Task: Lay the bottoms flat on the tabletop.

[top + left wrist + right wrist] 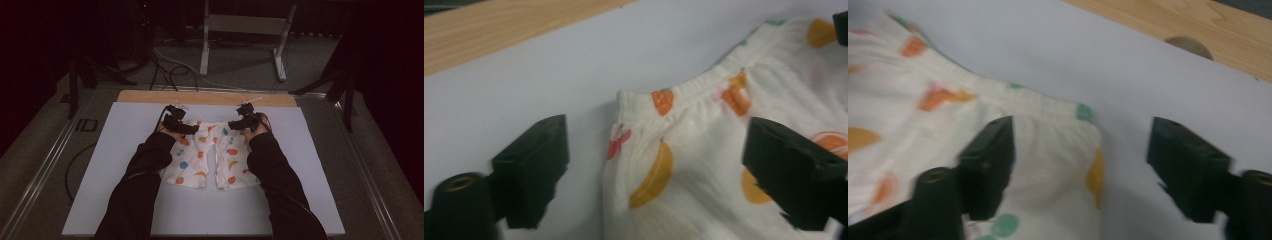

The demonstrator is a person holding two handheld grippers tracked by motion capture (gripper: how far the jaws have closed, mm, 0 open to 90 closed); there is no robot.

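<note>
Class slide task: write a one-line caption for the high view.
Both tongs, left and right, open at the waistband corners of fruit-print shorts lying flat on a white board.

The high view is dim, black from nine to three o'clock, while both gripper views are brighter but blurred.

Looks like a dim recording lab or studio: black curtains (385, 75) all round, loose cables (165, 70) across grey floor, metal stand (245, 30) at far side, white-topped desk (125, 150) on rails.
</note>
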